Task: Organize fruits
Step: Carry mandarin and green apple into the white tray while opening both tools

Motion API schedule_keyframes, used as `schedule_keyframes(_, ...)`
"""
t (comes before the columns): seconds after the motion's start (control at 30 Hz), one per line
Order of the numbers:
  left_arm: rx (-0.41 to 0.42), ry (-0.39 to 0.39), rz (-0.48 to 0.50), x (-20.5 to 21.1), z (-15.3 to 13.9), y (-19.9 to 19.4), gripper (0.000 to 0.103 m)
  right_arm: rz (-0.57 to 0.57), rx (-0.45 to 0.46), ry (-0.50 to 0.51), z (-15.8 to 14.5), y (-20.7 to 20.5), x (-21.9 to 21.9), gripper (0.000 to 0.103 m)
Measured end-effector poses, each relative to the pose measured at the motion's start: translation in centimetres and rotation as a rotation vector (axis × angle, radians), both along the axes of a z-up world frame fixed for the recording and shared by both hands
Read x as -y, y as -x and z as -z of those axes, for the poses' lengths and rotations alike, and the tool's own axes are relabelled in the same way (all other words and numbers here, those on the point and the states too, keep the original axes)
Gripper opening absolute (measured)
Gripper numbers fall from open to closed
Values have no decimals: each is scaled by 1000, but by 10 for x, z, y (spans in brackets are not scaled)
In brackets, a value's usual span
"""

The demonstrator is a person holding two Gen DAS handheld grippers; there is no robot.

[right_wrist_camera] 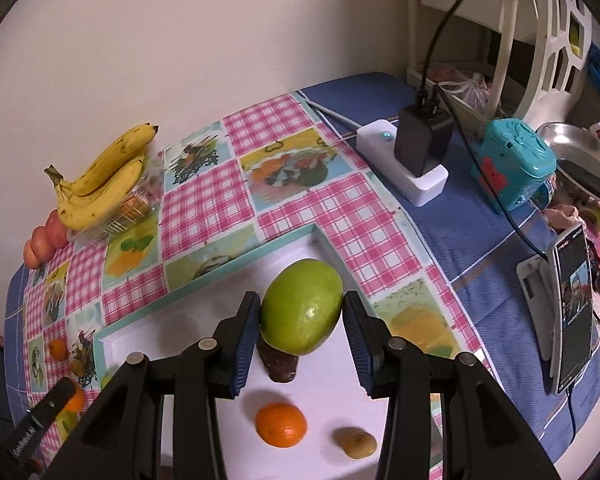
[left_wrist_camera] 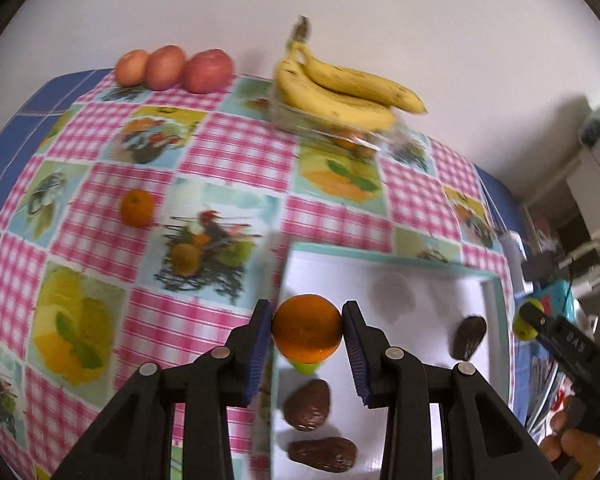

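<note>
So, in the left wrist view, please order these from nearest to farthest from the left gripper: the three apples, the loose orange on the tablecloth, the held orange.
1. Held orange, between the fingers of the left gripper.
2. Loose orange, farther out on the left, on the tablecloth.
3. Three apples, at the far left edge by the wall.

Checked tablecloth (left_wrist_camera: 236, 148) under tray (right_wrist_camera: 204, 276), apples (left_wrist_camera: 172, 66), orange (left_wrist_camera: 138, 208)

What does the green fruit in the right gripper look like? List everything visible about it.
The green fruit is a smooth, glossy oval, yellow-green with a small bright highlight and faint speckling, seemingly whole and unblemished. It sits clamped between the blue pads of the right gripper, long axis tilted, above the white tray. Only the pads visibly touch it. Below it lies a dark brown fruit, partly hidden.
</note>
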State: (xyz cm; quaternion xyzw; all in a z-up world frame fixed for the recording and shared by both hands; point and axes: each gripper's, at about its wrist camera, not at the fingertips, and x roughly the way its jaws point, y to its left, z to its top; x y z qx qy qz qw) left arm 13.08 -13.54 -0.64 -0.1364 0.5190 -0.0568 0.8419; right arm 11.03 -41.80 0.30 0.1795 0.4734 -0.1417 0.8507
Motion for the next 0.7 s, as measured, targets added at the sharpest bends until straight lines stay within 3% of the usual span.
schedule_keyframes(0.7,-92,-27,169,59,40,8,38,4,-190,-19,58,1,7,44)
